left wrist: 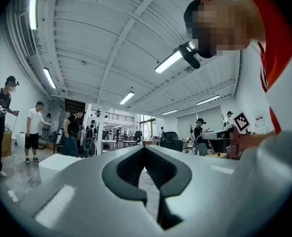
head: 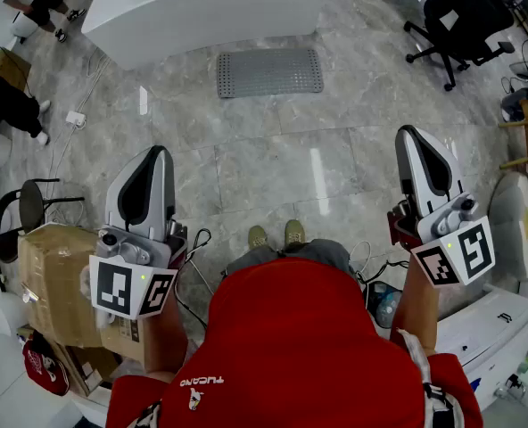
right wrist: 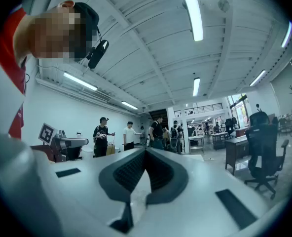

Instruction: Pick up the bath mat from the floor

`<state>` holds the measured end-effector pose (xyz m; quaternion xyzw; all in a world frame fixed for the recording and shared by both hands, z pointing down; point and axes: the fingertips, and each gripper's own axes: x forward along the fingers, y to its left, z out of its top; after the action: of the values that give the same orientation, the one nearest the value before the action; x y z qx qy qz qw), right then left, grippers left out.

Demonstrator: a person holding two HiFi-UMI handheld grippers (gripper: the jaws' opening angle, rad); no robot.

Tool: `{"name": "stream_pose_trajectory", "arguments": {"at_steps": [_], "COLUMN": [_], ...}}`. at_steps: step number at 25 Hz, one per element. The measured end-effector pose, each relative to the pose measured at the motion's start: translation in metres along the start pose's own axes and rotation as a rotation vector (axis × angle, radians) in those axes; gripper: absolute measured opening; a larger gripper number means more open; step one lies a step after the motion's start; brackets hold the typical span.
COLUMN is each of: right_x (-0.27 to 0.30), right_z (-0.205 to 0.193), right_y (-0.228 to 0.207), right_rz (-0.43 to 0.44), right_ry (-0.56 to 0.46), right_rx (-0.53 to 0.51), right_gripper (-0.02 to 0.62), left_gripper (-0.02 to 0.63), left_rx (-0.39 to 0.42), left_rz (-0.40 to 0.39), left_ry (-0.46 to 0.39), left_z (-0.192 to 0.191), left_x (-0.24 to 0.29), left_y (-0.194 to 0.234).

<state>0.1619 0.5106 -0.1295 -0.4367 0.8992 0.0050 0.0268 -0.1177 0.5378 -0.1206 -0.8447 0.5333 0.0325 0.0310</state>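
Observation:
A grey perforated bath mat (head: 269, 71) lies flat on the marble floor, just in front of a white tub-like block (head: 202, 7). My left gripper (head: 158, 152) is held level at the lower left, well short of the mat, jaws shut with nothing between them. My right gripper (head: 407, 134) is level at the right, also shut and empty, a good way from the mat. In the left gripper view the left gripper (left wrist: 145, 148) has its tips together; in the right gripper view the right gripper (right wrist: 145, 150) shows the same. The mat is hidden in both gripper views.
A cardboard box (head: 54, 279) and a black stool (head: 28, 208) stand at the left. A black office chair (head: 465, 20) is at the back right. A white power strip (head: 74, 119) with cable lies on the floor. Several people stand further off.

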Motion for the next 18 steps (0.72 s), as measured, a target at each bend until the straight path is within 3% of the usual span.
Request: {"name": "stream_pose_trajectory", "arguments": {"at_steps": [18], "right_x": [0.000], "right_z": [0.005], "right_y": [-0.012], "right_rz": [0.044], "right_ry": [-0.044], "right_rx": [0.061], "right_gripper": [0.002], "left_gripper": [0.005], "left_rx": [0.009], "left_rz": [0.021], "left_ry": [0.006], "left_z": [0.004], "left_x": [0.007], "left_y": [-0.006]}}
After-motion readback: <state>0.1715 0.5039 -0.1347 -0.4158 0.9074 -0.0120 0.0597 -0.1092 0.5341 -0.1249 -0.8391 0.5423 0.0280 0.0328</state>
